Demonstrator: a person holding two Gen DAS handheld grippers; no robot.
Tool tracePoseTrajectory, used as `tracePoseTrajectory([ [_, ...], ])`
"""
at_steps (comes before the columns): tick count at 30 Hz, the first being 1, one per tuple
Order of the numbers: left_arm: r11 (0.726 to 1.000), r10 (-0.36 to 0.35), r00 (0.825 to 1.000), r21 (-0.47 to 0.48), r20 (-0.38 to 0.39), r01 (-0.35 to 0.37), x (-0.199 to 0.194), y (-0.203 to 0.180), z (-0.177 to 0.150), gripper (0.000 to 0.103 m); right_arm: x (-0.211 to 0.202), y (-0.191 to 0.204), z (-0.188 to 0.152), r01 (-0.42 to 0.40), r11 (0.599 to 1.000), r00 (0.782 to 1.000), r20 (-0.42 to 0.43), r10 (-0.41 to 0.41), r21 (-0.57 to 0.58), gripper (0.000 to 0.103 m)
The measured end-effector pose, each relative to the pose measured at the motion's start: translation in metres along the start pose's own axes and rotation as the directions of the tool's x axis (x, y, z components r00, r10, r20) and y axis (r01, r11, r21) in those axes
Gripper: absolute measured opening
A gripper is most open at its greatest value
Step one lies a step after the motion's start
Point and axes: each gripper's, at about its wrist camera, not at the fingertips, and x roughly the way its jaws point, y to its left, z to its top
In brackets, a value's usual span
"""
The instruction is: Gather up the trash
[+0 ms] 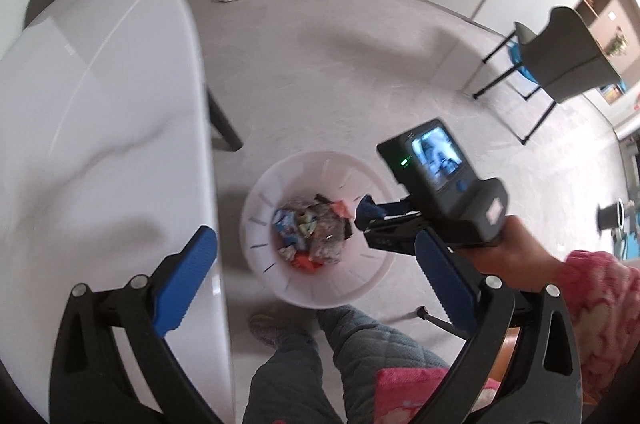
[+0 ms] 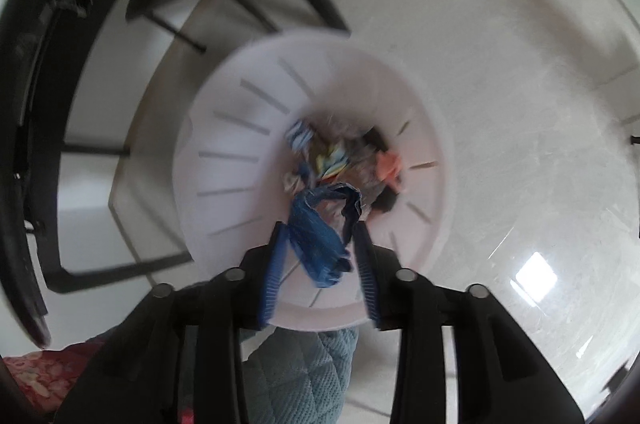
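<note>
White desk (image 1: 92, 112) edges my left side; my left tool (image 1: 316, 288) hangs released and empty, jaws wide, beside the bin (image 1: 320, 288) on the floor; my right tool (image 2: 320, 244) sits directly above that bin, jaws parted around a crumpled blue wrapper (image 2: 320, 244) hanging lengthwise downward between them, seemingly loose; trash (image 2: 344, 160) lies straight below.

Bin (image 2: 224, 128) contents motion-blurred, blue wrapper (image 2: 316, 244) print unreadable, table (image 1: 80, 104) cropped
</note>
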Motion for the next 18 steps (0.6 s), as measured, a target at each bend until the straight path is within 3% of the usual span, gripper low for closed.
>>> tracePoseTrajectory([
  [3,0.998,0.017,1.0,-0.053,-0.012,-0.017,-0.004,0.014,-0.006,0.095,0.024,0.008,0.001,0.024,1.0,0.998,-0.055,-0.025,-0.016,0.08],
  [9,0.988,0.027,0.999,-0.149,-0.021,-0.03,-0.009,0.035,-0.013,0.095,0.025,0.018,0.003,0.055,0.998,0.993,-0.103,-0.056,-0.014,0.088],
  [15,0.976,0.033,0.999,-0.216,0.0,-0.033,-0.021,0.049,-0.015,0.095,-0.061,0.035,0.016,0.137,0.99,0.989,0.067,-0.135,-0.037,0.093],
  [18,0.967,0.042,0.999,-0.253,0.018,-0.036,-0.031,0.056,-0.013,0.095,-0.117,0.055,0.025,0.168,0.983,0.972,0.178,-0.154,-0.068,0.096],
])
